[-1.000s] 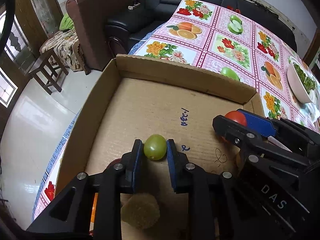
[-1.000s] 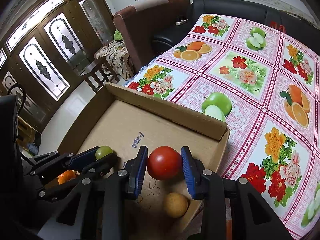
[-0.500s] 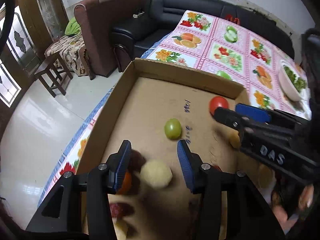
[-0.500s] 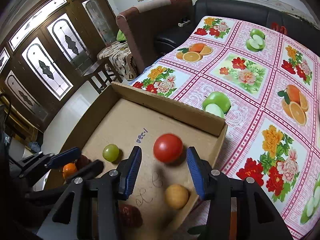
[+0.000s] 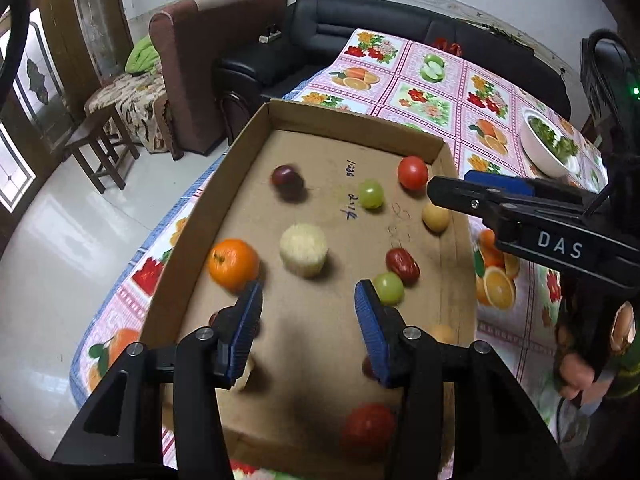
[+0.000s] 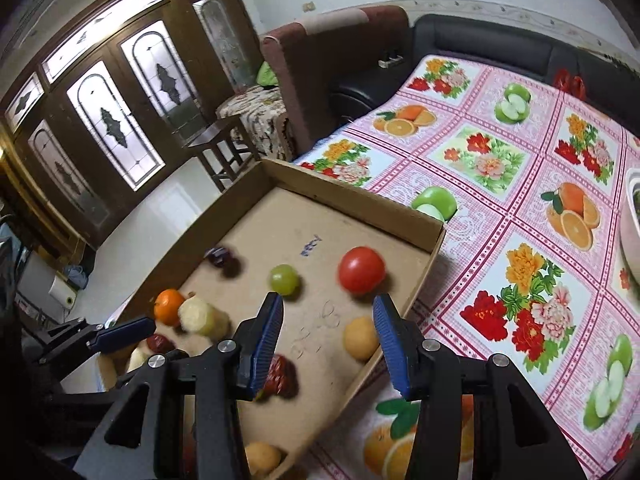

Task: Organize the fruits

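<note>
Both your tools were empty: left tool (image 5: 308,308) wide open, right tool (image 6: 328,320) still opening over the cardboard box (image 5: 256,128). The red tomato (image 6: 361,270) and green grape (image 6: 284,279) sat loose mid-frame, so they could've rolled into the other fruit if you'd bumped the box.

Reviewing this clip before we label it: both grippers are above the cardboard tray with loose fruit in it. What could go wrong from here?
1. The red tomato and green grape look blurred, possibly rolling; round fruit could drift on the flat cardboard tray.
2. The right gripper, jaws opening and empty, hangs near the tray's low right wall; a bump could shift it.
3. The left gripper is open above crowded fruit; coming down, it could nudge the orange.
</note>
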